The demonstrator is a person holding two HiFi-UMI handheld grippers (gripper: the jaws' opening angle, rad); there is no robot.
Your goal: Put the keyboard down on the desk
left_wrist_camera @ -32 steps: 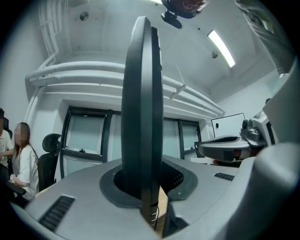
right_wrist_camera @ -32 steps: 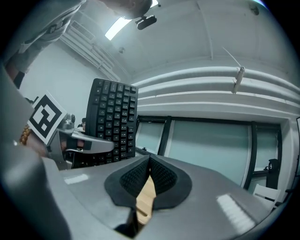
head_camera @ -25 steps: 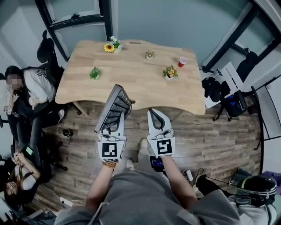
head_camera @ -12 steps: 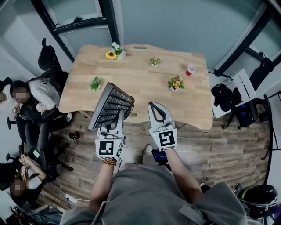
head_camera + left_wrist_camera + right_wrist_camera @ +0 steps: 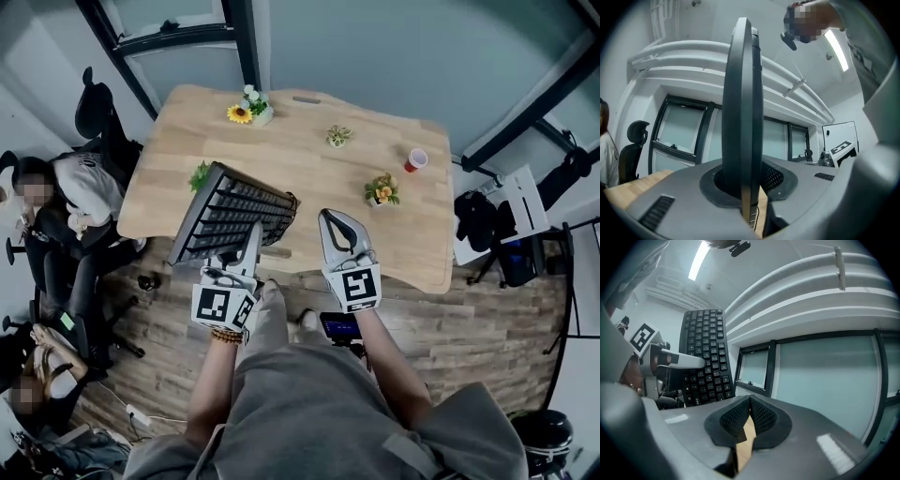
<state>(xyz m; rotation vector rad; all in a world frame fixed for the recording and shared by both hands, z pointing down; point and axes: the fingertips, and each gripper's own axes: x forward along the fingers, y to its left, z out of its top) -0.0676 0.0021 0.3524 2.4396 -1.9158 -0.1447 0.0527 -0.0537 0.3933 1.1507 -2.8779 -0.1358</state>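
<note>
The left tongs (image 5: pixel 251 242) pinch one edge of the keyboard (image 5: pixel 230 211), tilted in the air over the near tabletop (image 5: pixel 319 183). The right tongs (image 5: pixel 336 223) are clenched, empty. Held by one edge, it might slip, drop hard, or bump the little plant (image 5: pixel 200 175).

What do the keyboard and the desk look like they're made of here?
Keyboard: probably plastic, matte dark grey to black, with moulded keycaps in even rows and no shine. Desk: wood or wood-look laminate, with a pale tan, smooth top and faint grain. Which of the two, the look leaves open.
</note>
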